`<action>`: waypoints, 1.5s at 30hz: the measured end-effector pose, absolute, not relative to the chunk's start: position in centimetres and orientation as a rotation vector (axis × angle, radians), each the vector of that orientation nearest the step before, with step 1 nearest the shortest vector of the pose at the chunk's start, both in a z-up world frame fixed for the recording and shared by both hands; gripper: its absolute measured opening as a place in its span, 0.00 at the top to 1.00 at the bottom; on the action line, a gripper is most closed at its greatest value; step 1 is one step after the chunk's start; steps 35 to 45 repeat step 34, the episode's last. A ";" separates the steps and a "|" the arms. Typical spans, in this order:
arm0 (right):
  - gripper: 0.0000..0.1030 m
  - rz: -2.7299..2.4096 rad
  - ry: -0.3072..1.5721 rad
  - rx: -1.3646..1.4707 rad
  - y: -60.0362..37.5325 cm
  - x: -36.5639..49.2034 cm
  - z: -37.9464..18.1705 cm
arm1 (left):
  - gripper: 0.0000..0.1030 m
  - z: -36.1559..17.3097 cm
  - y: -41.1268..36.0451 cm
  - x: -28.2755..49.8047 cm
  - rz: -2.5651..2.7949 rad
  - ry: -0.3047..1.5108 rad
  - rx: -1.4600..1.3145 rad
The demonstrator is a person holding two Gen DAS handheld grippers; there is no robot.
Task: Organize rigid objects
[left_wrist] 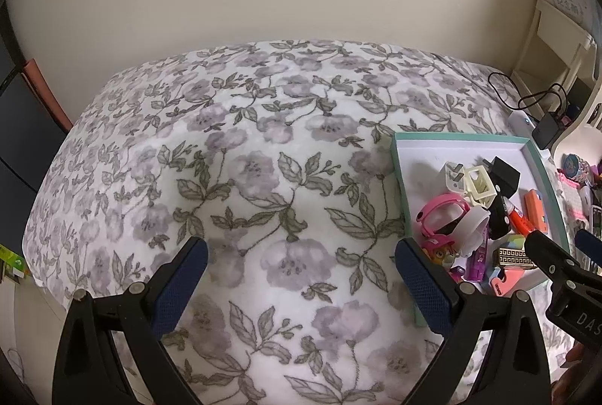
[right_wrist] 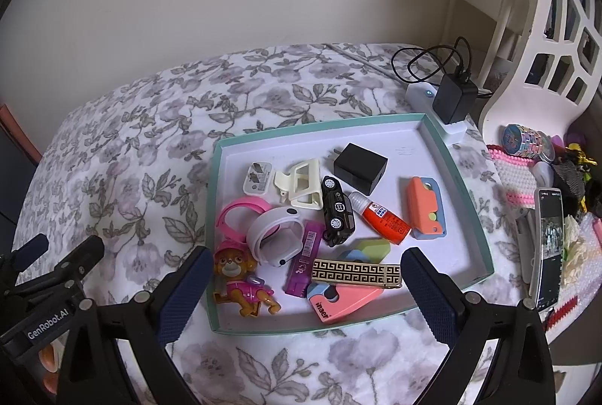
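A teal-rimmed tray (right_wrist: 209, 216) lies on the floral bedspread and holds several small items. Among them are a black charger (right_wrist: 360, 167), a white plug (right_wrist: 257, 178), a cream clip (right_wrist: 301, 188), a black toy car (right_wrist: 337, 212), an orange glue bottle (right_wrist: 383, 220), a white watch (right_wrist: 276, 235), a gold patterned bar (right_wrist: 355, 271) and a toy dog (right_wrist: 240, 277). My right gripper (right_wrist: 306, 262) hovers open over the tray's near side, holding nothing. My left gripper (left_wrist: 301, 265) is open over bare bedspread, left of the tray (left_wrist: 399, 179).
To the right of the tray lie a phone (right_wrist: 549, 247), a pink beaded pouch (right_wrist: 517, 179) and a round tin (right_wrist: 525, 139). A power strip with a black adapter (right_wrist: 453, 100) sits behind the tray. A white cut-out headboard (right_wrist: 545, 28) stands at right. The bedspread (left_wrist: 244, 141) stretches left.
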State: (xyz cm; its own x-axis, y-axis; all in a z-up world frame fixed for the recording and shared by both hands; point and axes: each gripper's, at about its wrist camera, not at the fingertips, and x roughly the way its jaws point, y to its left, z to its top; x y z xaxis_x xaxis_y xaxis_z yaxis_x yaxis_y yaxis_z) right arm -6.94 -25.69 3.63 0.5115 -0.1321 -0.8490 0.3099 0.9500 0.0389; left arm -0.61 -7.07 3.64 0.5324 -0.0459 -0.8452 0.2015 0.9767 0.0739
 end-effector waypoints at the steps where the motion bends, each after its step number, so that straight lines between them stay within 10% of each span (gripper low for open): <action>1: 0.02 -0.268 1.001 0.195 -25.7 -6.9 3.6 | 0.03 3.6 -7.1 -0.6 -0.148 1.000 0.171; 45: 0.02 -0.262 1.011 0.182 -25.5 -6.8 3.5 | 0.03 3.4 -6.5 -0.4 -0.102 0.995 0.174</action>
